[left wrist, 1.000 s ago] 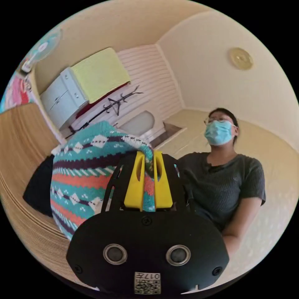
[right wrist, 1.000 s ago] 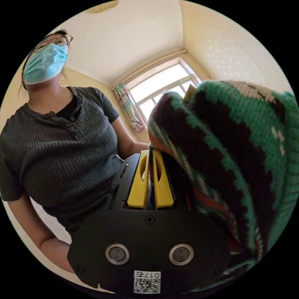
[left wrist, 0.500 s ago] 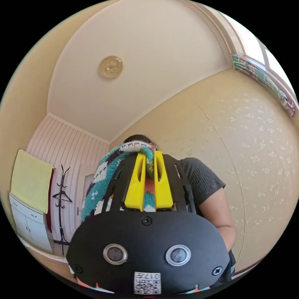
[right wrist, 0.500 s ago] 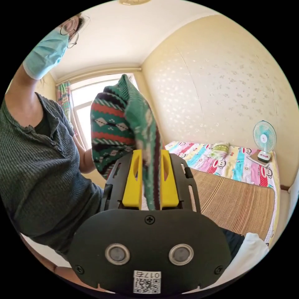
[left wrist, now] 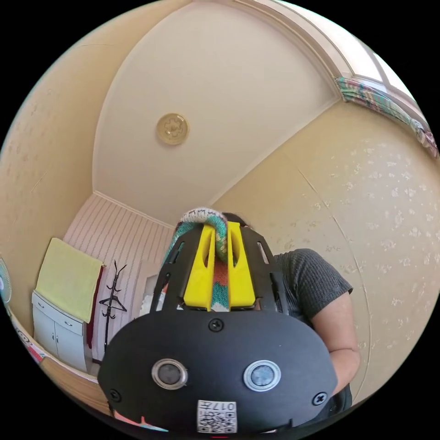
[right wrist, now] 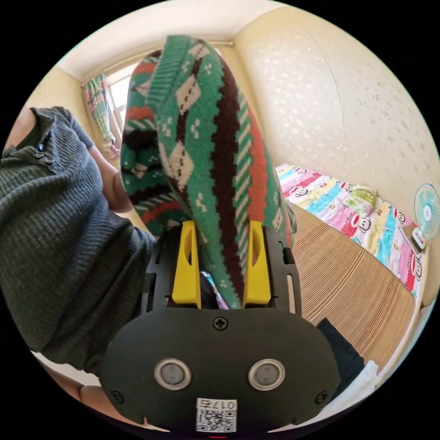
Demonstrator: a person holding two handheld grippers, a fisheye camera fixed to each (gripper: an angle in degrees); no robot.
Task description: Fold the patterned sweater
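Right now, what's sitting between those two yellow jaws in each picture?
Knit cloth of the patterned sweater. In the left gripper view the left gripper pinches a bunched fold of it; in the right gripper view the right gripper has wider-set jaws with the sweater between them.

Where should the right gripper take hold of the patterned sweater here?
Probably the fold of the patterned sweater lying between the spread jaws of the right gripper: close straight onto it, since the left gripper pinches another part.

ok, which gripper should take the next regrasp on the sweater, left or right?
Right, probably. The right gripper has its fingers apart with the sweater loose between them, so it can shift. The left gripper is clamped on a sweater fold, holding it up.
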